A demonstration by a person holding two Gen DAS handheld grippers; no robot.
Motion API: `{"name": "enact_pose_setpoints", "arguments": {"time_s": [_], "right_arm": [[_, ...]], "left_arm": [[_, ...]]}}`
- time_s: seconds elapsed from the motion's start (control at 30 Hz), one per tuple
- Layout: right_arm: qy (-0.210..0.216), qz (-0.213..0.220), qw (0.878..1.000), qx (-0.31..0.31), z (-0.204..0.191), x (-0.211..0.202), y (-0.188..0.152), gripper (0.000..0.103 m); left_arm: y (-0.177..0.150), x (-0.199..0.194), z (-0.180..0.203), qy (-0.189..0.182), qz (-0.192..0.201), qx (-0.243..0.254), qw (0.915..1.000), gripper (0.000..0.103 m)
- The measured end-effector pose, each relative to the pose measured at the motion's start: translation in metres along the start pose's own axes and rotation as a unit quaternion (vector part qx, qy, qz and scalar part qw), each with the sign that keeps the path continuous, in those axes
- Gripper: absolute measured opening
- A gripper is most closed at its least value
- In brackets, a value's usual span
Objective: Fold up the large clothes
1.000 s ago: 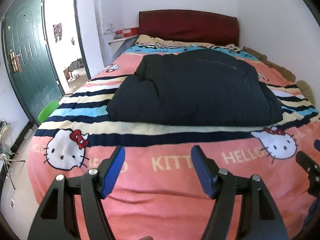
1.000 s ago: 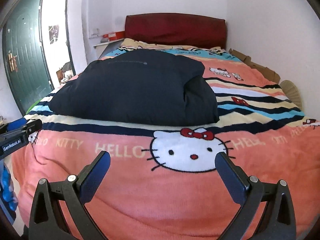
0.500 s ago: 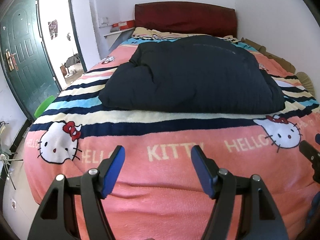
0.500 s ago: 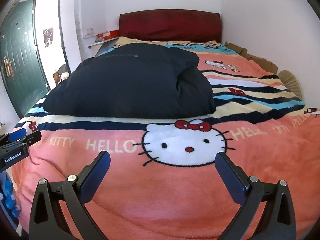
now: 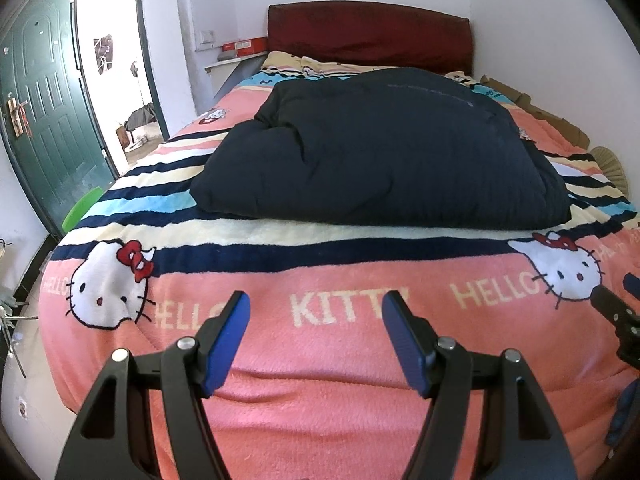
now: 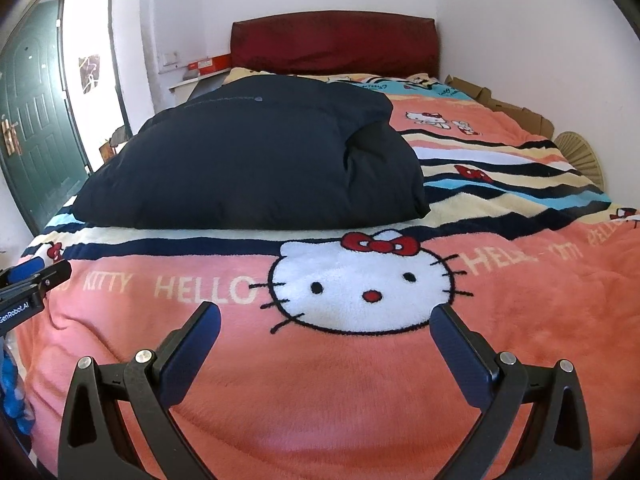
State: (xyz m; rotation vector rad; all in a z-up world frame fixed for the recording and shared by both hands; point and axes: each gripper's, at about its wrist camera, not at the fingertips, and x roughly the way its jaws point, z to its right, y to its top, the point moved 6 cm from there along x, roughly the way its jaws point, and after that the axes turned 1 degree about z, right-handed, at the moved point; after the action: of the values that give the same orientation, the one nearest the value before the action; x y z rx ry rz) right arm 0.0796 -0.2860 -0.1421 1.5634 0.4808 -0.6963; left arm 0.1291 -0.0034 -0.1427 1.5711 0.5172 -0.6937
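Both grippers, left gripper [image 5: 316, 320] and right gripper [image 6: 325, 330], hung empty with jaws wide; dark padded coat [image 5: 380, 152] lay bundled mid-bed [image 5: 320, 400]; we judged it soft, bulky, light; pinch near hem corners.

We're in a home bedroom: a bed [image 5: 320, 400] under a pink cartoon-cat blanket [image 6: 360, 380], a dark red headboard [image 5: 368, 32] against the white wall, a green door [image 5: 44, 120] standing open.
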Motion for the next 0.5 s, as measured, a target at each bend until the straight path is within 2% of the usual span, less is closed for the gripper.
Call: {"name": "enact_pose_setpoints", "arguments": {"time_s": [0.5], "right_arm": [[-0.026,-0.003,1.0,0.005,0.02,-0.003,-0.004,0.103]], "left_arm": [[-0.001,-0.006,0.003,-0.002,0.01,0.004,0.9999,0.067]]}}
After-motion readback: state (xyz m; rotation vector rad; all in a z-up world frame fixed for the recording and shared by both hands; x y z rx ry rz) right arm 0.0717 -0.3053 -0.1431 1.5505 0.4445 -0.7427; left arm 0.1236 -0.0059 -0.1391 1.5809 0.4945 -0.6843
